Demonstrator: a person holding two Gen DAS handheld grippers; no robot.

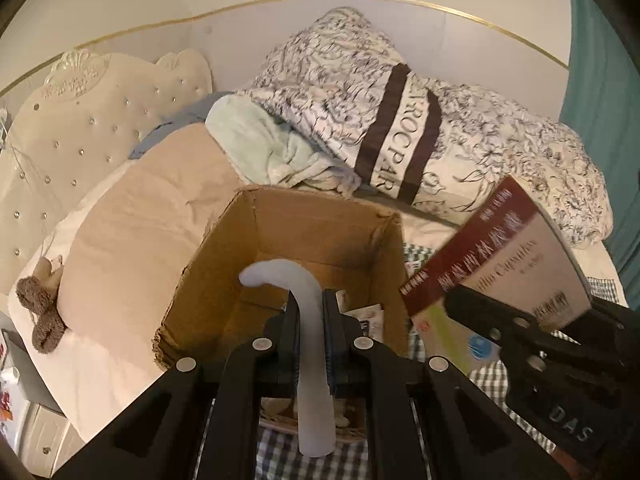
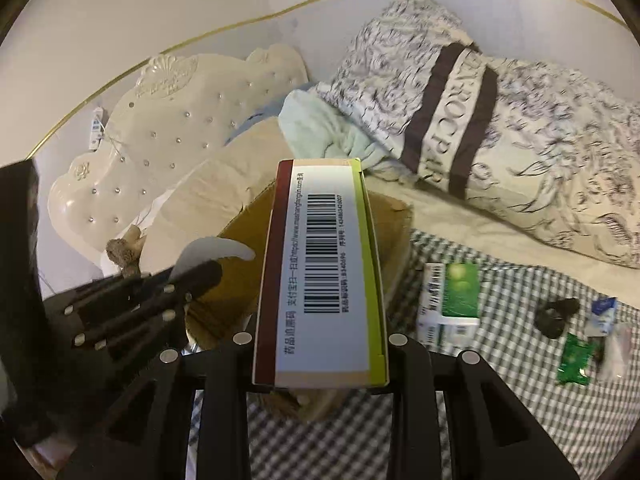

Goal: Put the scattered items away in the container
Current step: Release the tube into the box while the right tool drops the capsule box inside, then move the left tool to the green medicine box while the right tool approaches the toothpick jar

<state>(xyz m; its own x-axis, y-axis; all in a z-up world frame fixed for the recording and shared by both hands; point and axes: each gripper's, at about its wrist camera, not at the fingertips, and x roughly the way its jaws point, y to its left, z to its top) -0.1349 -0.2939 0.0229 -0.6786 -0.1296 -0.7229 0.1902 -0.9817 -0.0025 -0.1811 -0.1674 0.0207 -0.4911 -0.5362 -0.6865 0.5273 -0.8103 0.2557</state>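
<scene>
Up front in the left wrist view, the left gripper (image 1: 311, 320) is pressed tight on a pale, curved translucent tube (image 1: 310, 320), whose bent tip reaches over the open cardboard box (image 1: 224, 280). This box is the landmark: its near rim lies just ahead of the fingers, its inside is mostly bare brown floor with a few small printed packs at the near right corner. Right of the box, the right gripper (image 1: 516, 316) carries a medicine carton (image 1: 496, 264) printed with Chinese characters and the blurred word "Capsules". Behind the box lies a floral quilt (image 1: 400, 112) with a band reading "ROCPAIR".

From the right wrist view, the right gripper (image 2: 320, 364) pinches the same medicine carton (image 2: 324, 276) by its sides, barcode face up, poised over the cardboard box (image 2: 236, 240). Left of the box, the left gripper (image 2: 192, 276) grips the translucent tube (image 2: 212, 252). Right of the box, on checked cloth (image 2: 500, 420), lie a green-and-white pack (image 2: 452, 296), a dark lump (image 2: 554, 316) and a green sachet (image 2: 574, 360), with open cloth around them.
</scene>
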